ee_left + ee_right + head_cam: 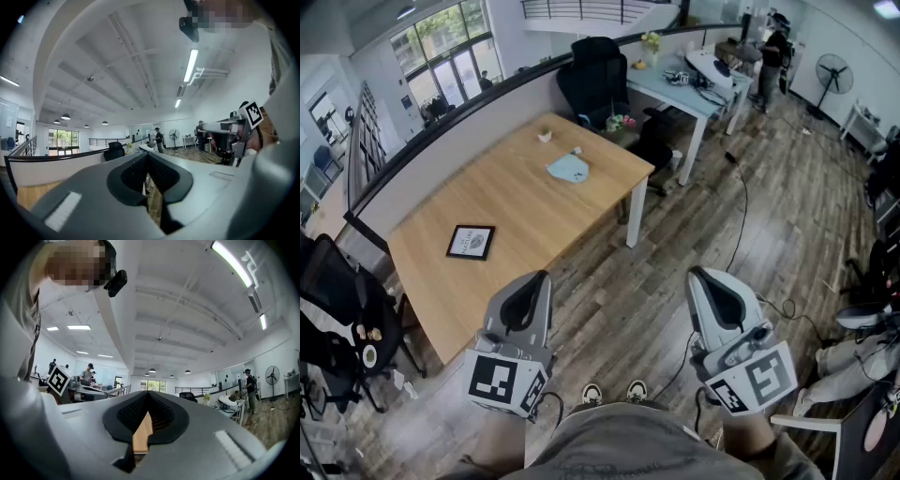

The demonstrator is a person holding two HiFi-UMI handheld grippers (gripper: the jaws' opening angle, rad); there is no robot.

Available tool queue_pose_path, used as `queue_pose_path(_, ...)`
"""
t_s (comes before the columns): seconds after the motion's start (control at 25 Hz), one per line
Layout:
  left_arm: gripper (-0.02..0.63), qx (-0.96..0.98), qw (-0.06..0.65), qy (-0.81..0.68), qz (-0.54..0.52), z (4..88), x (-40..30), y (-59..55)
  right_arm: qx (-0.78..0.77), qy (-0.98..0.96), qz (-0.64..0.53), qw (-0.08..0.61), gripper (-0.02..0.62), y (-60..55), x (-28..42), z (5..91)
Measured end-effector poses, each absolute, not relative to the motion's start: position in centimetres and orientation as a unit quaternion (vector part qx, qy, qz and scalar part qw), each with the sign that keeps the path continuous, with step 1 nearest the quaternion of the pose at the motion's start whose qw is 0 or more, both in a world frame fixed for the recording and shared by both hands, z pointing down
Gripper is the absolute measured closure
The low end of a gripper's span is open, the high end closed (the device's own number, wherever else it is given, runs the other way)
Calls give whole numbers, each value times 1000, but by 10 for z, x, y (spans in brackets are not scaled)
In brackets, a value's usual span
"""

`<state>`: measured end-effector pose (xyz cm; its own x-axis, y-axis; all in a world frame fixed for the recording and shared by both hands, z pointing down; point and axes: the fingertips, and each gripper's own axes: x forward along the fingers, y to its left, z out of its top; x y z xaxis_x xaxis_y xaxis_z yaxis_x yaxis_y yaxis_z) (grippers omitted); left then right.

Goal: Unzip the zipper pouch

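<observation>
I hold my left gripper (538, 278) and my right gripper (697, 275) low in front of my body, over the wooden floor (675, 234), not over the desk (502, 202). Both point forward and a little upward. The two are well apart from each other, and each one has its marker cube (507, 381) at the end near me.

In the left gripper view the fingers (131, 175) of the left gripper (147, 156) are pressed together at the tips, and nothing is between them. In the right gripper view it is the same: the fingers (132, 413) of the right gripper (149, 395) meet at the tips and hold nothing. Only a thin strip of wood colour shows through the small gap lower down.

The zipper pouch (568, 169) is light blue and lies flat on the far part of the desk, near the corner on the right side. It is well apart from both grippers. Two small white things (546, 136) lie just beyond it. A black frame (471, 242) lies flat on the near part of the desk, apart from the pouch. Behind the desk stands a black chair (595, 75). The toes of my shoes (592, 394) show on the floor between the grippers.
</observation>
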<state>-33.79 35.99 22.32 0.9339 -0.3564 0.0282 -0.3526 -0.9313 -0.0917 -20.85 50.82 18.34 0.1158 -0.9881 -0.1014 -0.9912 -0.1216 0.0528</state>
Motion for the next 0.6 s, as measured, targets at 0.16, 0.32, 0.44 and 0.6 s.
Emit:
queue_pose_path(0.16,604,-983,38,179,-22,223,-333,362,-745,665,52,25,589,510,-204,183)
queue_pose_path(0.32,604,-983,34,179,-20,225,-323,365,-744,666,50,23,591,513,-195,187)
queue_pose_path(0.44,604,-982,34,183,-23,227,-314,370,-744,666,48,23,591,519,-184,190)
queue_pose_path(0.6,604,-981,29,188,-27,231,-303,380,-741,670,44,23,591,528,-171,196)
